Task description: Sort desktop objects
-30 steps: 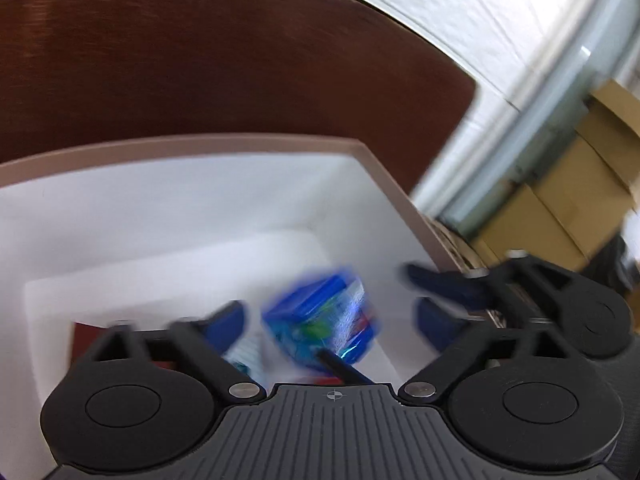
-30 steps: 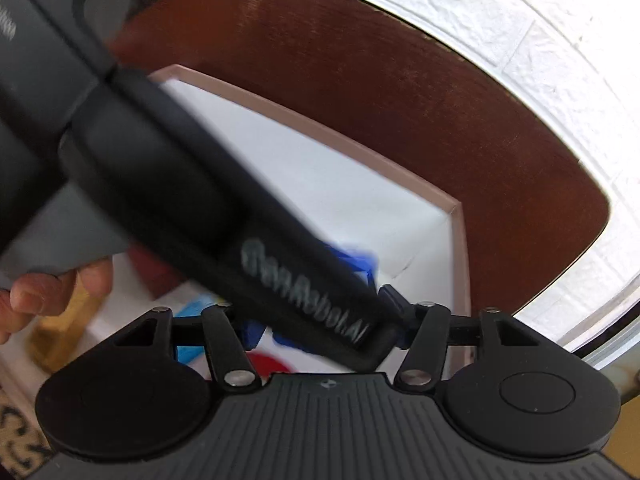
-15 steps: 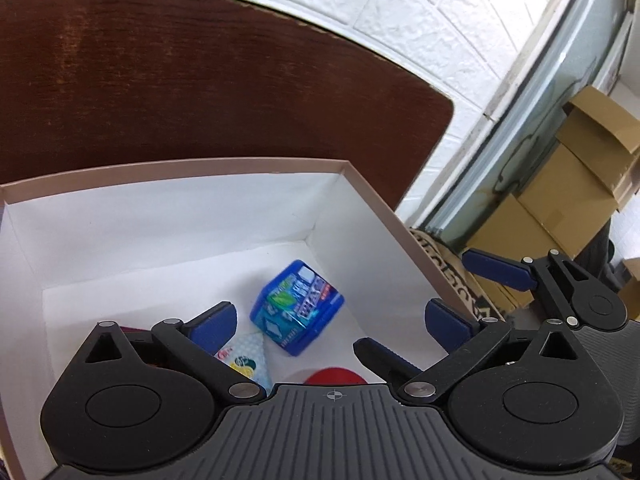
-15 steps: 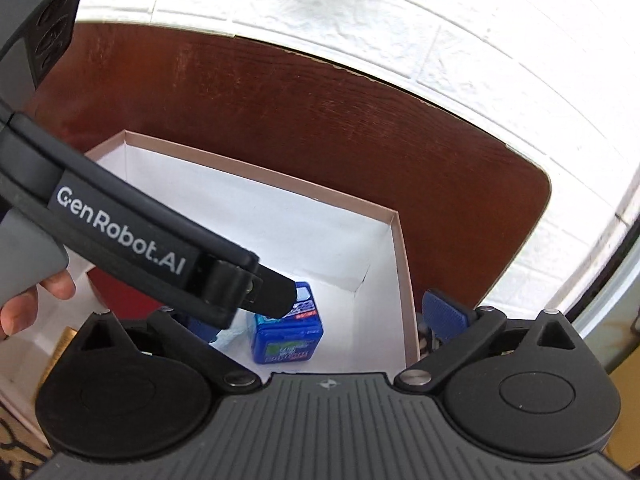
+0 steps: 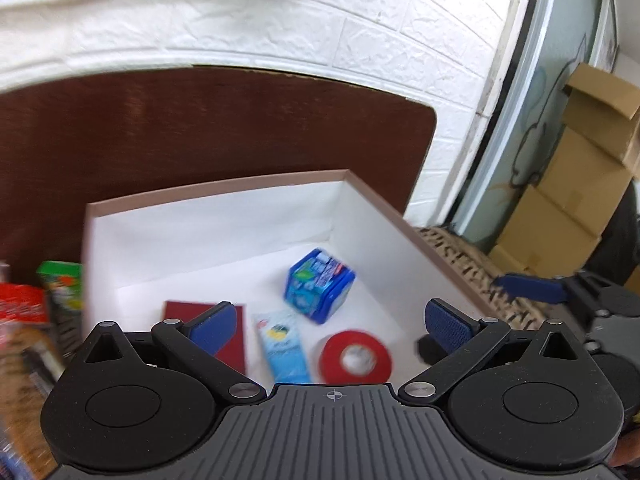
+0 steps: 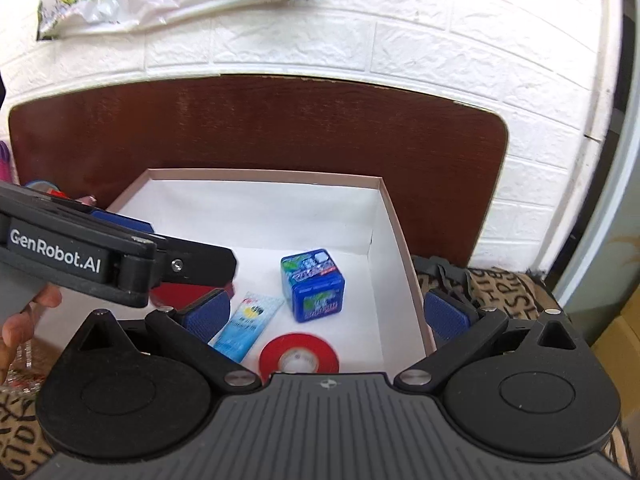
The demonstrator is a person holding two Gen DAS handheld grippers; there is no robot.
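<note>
Sorting partly done: four items lie in the box, others wait outside it.

Ahead of both pairs of fingers, the white box (image 6: 384, 216) on the brown worktop (image 6: 280, 128) holds a blue cube tin (image 6: 314, 284), a light-blue tube (image 6: 248, 326), a red tape roll (image 6: 298, 356) and a dark red flat piece (image 5: 232, 336). Beyond the left fingers' left side, colourful packets (image 5: 60, 292) sit outside the box, so by my reading more sorting remains. The right gripper (image 6: 328, 316) has its fingers spread wide and released, nothing between them, the tin and tape showing through the gap below. The left gripper (image 5: 332, 320) is likewise spread wide and empty, touching nothing, the tube and tape seen between its fingers.
</note>
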